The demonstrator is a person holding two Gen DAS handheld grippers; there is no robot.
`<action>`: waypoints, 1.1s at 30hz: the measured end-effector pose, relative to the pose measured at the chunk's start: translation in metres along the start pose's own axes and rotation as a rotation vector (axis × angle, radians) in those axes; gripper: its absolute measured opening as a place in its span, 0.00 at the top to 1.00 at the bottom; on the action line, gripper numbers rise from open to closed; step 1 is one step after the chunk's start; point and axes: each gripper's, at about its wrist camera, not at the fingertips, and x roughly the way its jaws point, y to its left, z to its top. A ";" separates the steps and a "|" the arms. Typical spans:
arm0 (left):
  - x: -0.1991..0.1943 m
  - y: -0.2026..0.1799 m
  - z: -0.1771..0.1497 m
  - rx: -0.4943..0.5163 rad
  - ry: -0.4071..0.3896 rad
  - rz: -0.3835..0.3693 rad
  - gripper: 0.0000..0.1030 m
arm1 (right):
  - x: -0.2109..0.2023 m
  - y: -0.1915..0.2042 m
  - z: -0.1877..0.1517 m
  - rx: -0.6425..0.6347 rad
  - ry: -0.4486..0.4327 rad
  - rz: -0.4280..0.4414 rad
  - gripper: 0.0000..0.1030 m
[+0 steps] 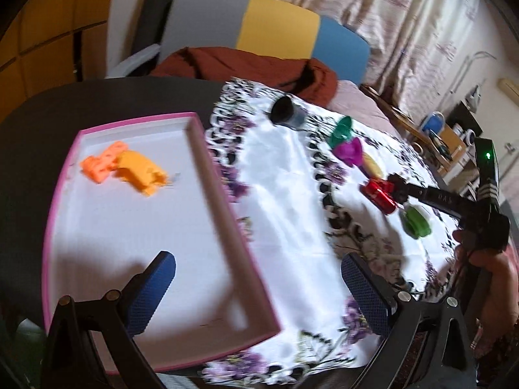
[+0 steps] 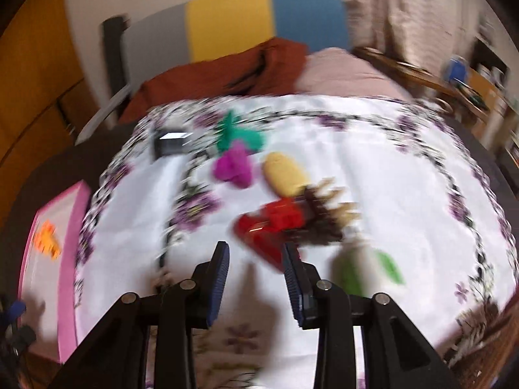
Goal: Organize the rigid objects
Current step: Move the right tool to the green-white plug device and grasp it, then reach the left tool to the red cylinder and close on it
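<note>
toys: your red (image 1: 379,196), green (image 1: 416,222), magenta (image 1: 348,150) and yellow (image 1: 373,167) pieces lay on the floral cloth (image 1: 285,175); two orange ones (image 1: 125,168) sat in the pink tray (image 1: 223,175) | grippers: your left gripper (image 1: 259,295) stood wide and empty; your right gripper (image 2: 256,275) was partly parted, empty, near the red piece | room: dark table (image 1: 97,97), striped chair (image 1: 269,22), curtains (image 1: 405,16) behind

A dark round table (image 1: 107,97) stood under a white cloth printed with purple flowers (image 1: 292,201). Behind it sat a chair with a grey, yellow and blue back (image 1: 259,22), a rust-coloured cloth (image 1: 246,64) heaped on its seat. Pale patterned curtains (image 1: 405,16) hung beyond, with a wooden cabinet (image 1: 48,26) at the left and a cluttered wooden desk (image 1: 447,139) at the right. Daylight fell softly.
</note>
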 end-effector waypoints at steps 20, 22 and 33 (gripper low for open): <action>0.022 -0.042 -0.002 0.058 0.059 -0.046 0.00 | 0.063 -0.103 0.001 0.377 0.383 0.034 0.38; 0.022 -0.044 -0.002 0.061 0.060 -0.047 0.00 | 0.063 -0.100 0.001 0.366 0.373 0.038 0.38; 0.050 -0.086 0.010 0.140 0.110 -0.060 0.00 | 0.064 -0.120 0.007 0.464 0.288 0.144 0.49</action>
